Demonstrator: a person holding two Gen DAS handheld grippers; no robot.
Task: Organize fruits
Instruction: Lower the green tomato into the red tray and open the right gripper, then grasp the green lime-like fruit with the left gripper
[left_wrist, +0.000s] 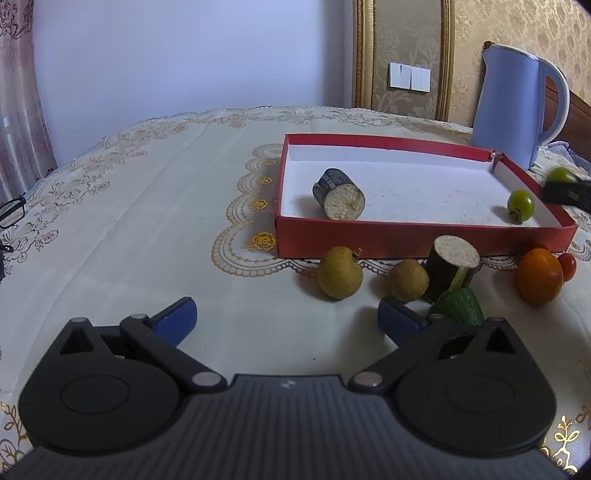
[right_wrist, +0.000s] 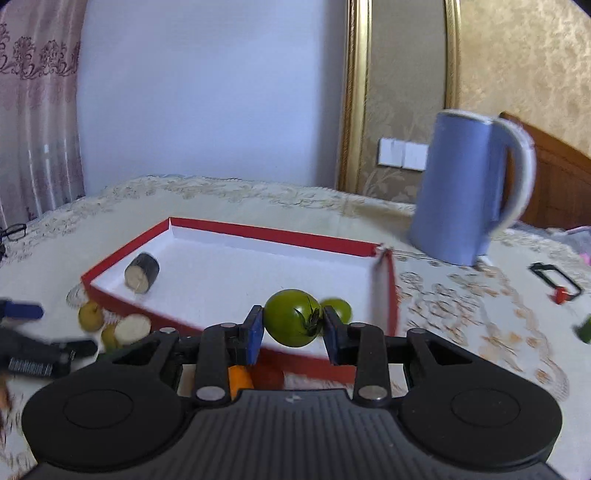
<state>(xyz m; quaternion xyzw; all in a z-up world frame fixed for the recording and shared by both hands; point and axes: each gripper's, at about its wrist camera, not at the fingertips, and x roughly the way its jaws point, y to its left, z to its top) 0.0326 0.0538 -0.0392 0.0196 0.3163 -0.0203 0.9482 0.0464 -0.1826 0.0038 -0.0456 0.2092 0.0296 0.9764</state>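
A red box (left_wrist: 406, 242) with a white floor holds a dark cut cylinder piece (left_wrist: 339, 194) and a green tomato (left_wrist: 521, 206). In front of it lie two yellow-brown pears (left_wrist: 339, 273) (left_wrist: 408, 278), another cut cylinder (left_wrist: 453, 266), a green fruit (left_wrist: 460, 312), an orange (left_wrist: 539, 276) and a small red tomato (left_wrist: 567, 266). My left gripper (left_wrist: 286, 319) is open and empty above the cloth, near these fruits. My right gripper (right_wrist: 293, 330) is shut on a green tomato (right_wrist: 291, 323) above the box's near rim (right_wrist: 314, 360); a second green tomato (right_wrist: 338, 309) lies behind it.
A blue kettle (left_wrist: 513, 107) stands behind the box's right corner. Glasses (left_wrist: 13, 212) lie at the far left of the tablecloth. A small black and red object (right_wrist: 556, 282) lies right of the box in the right wrist view.
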